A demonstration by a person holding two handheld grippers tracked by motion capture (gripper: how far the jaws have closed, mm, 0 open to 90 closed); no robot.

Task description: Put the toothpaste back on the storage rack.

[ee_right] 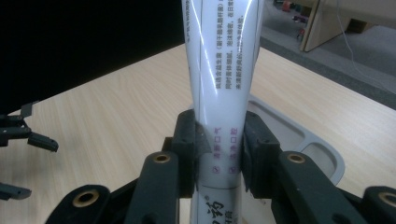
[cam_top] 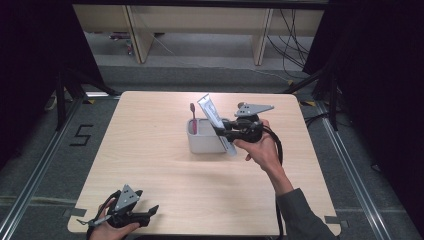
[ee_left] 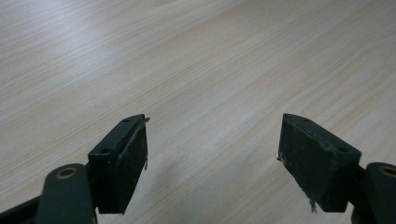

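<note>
Resting on pale wood table: left tongs wide; right tongs clamping toothpaste tube.

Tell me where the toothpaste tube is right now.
In the high view the toothpaste tube is right of table centre, tilted and clamped by the right gripper at the right end of the grey holder, whose left end holds a toothbrush.

The right hand-held gripper is clamped around something, while the left hand-held gripper rests with jaws apart.
</note>
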